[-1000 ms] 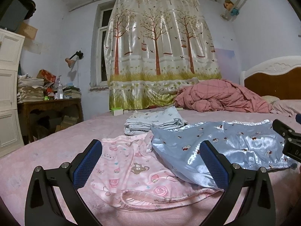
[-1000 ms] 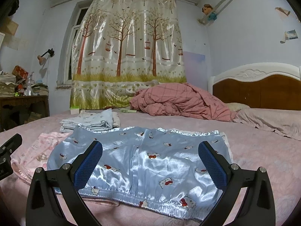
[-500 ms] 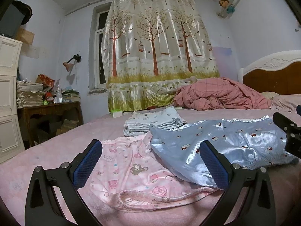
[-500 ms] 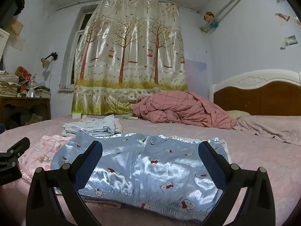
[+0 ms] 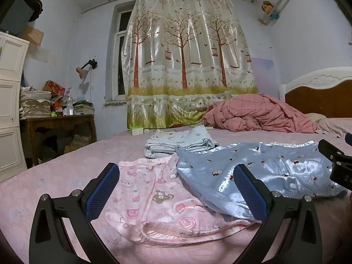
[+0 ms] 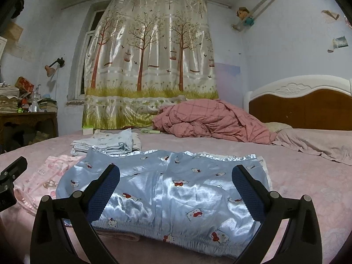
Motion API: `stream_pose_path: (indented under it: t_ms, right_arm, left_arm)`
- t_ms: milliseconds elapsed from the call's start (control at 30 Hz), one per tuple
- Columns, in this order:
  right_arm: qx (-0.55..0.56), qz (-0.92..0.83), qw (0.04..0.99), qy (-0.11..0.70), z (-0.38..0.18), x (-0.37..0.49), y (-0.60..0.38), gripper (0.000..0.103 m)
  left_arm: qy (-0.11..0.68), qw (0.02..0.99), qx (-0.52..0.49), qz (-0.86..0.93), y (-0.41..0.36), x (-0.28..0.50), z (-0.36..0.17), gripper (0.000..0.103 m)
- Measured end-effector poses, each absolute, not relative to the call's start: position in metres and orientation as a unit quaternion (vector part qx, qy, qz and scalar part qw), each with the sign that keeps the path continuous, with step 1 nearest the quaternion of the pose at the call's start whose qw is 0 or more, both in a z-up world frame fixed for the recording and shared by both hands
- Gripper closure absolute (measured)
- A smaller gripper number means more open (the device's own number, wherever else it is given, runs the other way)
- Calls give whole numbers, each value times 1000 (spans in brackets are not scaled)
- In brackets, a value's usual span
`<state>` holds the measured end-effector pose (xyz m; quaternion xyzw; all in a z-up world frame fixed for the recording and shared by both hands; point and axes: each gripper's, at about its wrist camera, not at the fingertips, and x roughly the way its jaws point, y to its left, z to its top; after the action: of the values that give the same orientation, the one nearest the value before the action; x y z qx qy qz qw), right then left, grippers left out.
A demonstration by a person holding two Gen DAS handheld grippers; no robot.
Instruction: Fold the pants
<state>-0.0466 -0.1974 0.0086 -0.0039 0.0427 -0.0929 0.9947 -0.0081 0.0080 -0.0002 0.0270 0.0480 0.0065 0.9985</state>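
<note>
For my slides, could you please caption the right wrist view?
Open right gripper poised over blue satin pants on bed.

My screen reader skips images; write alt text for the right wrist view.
Open right gripper hovers over blue satin pants lying flat on a pink bed; pink pants lie partly under them at left, a folded stack behind.

Tree-print curtain (image 5: 187, 66), rumpled pink quilt (image 6: 211, 121), cluttered wooden desk (image 5: 59, 123).
</note>
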Motion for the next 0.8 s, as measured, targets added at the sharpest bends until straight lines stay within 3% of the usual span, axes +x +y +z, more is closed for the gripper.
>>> stream_pose_path:
  t_ms: [800]
  right_arm:
    - [4,-92,995,47,4,-43,-200,0]
  left_arm:
    - [32,999,39,17,9,-15,1,0]
